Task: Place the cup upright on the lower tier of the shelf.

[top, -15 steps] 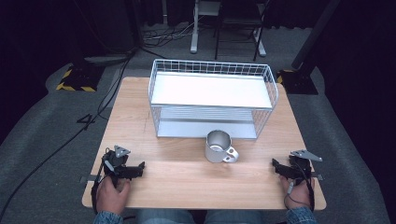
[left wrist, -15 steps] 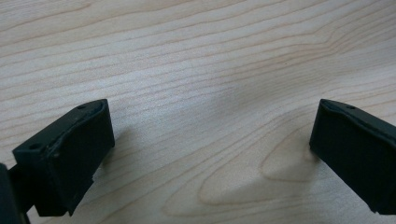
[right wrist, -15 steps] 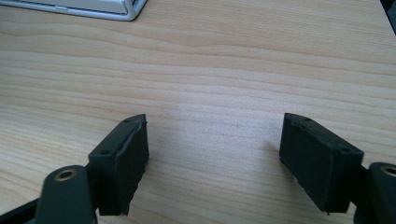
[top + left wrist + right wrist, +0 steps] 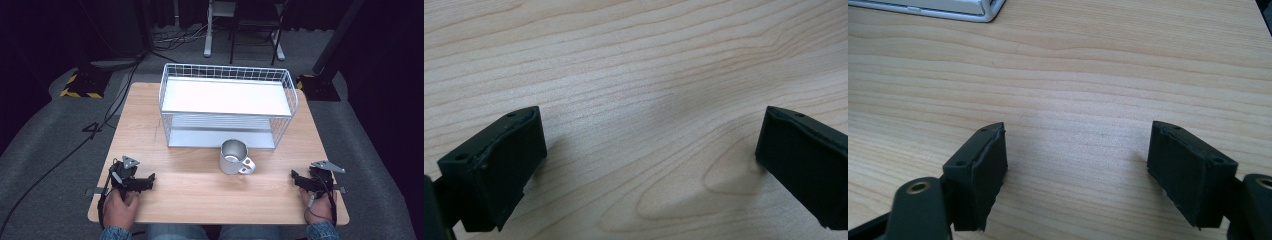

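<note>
A metal mug (image 4: 234,157) stands upright on the wooden table (image 4: 200,200), just in front of a white wire rack (image 4: 227,105); its handle points to the front right. My left gripper (image 4: 150,179) rests low at the table's front left, held by a hand, pointing right. Its jaws stand wide apart over bare wood in the left gripper view, with nothing at the left gripper (image 4: 649,165). My right gripper (image 4: 294,176) lies at the front right and points left toward the mug. The right gripper (image 4: 1075,170) is open over bare wood.
The wire rack has two white shelves and takes up the table's back half. Its base corner (image 4: 973,10) shows at the top of the right gripper view. Cables (image 4: 100,125) run over the grey floor at the left, and chair legs (image 4: 240,30) stand behind the table.
</note>
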